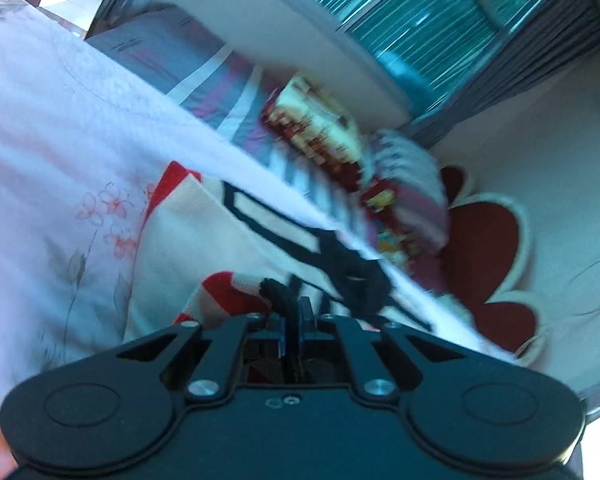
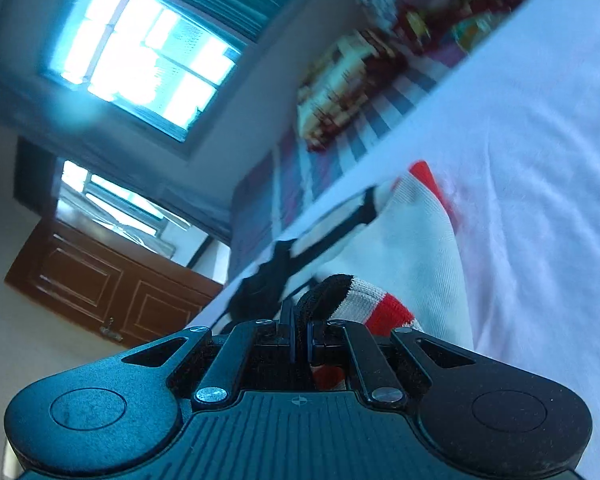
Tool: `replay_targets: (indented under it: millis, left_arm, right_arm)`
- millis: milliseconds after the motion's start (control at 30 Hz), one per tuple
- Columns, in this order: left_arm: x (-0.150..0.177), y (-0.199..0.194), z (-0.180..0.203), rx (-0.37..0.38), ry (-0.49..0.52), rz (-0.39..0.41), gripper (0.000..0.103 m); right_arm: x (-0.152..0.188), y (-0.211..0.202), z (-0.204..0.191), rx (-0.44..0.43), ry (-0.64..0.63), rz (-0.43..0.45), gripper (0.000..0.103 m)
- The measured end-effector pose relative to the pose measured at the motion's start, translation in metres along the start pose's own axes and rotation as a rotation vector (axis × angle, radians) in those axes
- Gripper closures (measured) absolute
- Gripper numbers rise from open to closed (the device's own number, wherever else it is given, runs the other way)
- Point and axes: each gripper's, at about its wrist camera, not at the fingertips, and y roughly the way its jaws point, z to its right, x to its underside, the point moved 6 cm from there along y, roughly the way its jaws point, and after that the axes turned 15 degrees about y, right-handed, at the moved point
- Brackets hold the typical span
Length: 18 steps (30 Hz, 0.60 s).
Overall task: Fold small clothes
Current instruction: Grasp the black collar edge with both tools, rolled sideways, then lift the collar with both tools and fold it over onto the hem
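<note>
A small white garment [image 1: 204, 248] with red and black trim and a black printed outline lies on a pale floral bed sheet [image 1: 52, 132]. My left gripper [image 1: 294, 312] is shut on the garment's black-edged, red and white ribbed hem [image 1: 236, 292]. My right gripper [image 2: 300, 326] is shut on another part of the same ribbed hem [image 2: 352, 296], and the white cloth [image 2: 416, 240] stretches away from it. Both views are tilted and blurred.
A striped quilt [image 1: 204, 68] and a patterned red and cream bundle [image 1: 316, 124] lie beyond the sheet. A red flower-shaped cushion [image 1: 484, 248] is at the right. A window [image 2: 140, 56] and a wooden cabinet [image 2: 100, 280] are in the right wrist view.
</note>
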Motion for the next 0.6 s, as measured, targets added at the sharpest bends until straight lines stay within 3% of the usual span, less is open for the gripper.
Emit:
replay_targets:
  millis: [100,133,167,233,267,300,367,433,600]
  left_arm:
    - [-0.005,0.024,-0.010,0.014,-0.019,-0.002,0.096]
    - [-0.007,0.028,-0.015,0.050,-0.056,0.027,0.086]
    - [-0.009,0.031,-0.019,0.084,-0.087,0.060,0.068]
    - [-0.013,0.033,-0.026,0.082,-0.102,0.111,0.049]
    - [-0.015,0.031,-0.028,0.077,-0.094,0.144,0.035]
    - [-0.018,0.028,-0.028,0.075,-0.074,0.169,0.032]
    - [-0.021,0.025,-0.025,0.056,-0.002,0.160,0.043]
    - [-0.022,0.022,-0.017,0.018,0.119,0.133,0.048]
    - [-0.017,0.030,0.000,-0.060,0.362,0.012,0.051]
  right_arm:
    - [-0.022,0.020,0.012,-0.040,0.033,-0.002,0.098]
    - [-0.029,0.026,0.014,-0.040,0.032,0.009,0.094]
    - [-0.036,0.028,0.014,-0.037,0.022,0.024,0.088]
    - [-0.047,0.026,0.013,-0.027,-0.019,0.096,0.024]
    - [-0.052,0.020,0.011,-0.024,-0.042,0.142,0.019]
    - [-0.056,0.015,0.010,-0.032,-0.070,0.166,0.020]
    - [-0.055,0.008,0.005,-0.024,-0.126,0.143,0.022]
    - [-0.046,0.001,-0.002,-0.003,-0.221,0.119,0.039]
    - [-0.014,-0.003,-0.003,0.033,-0.372,0.082,0.043]
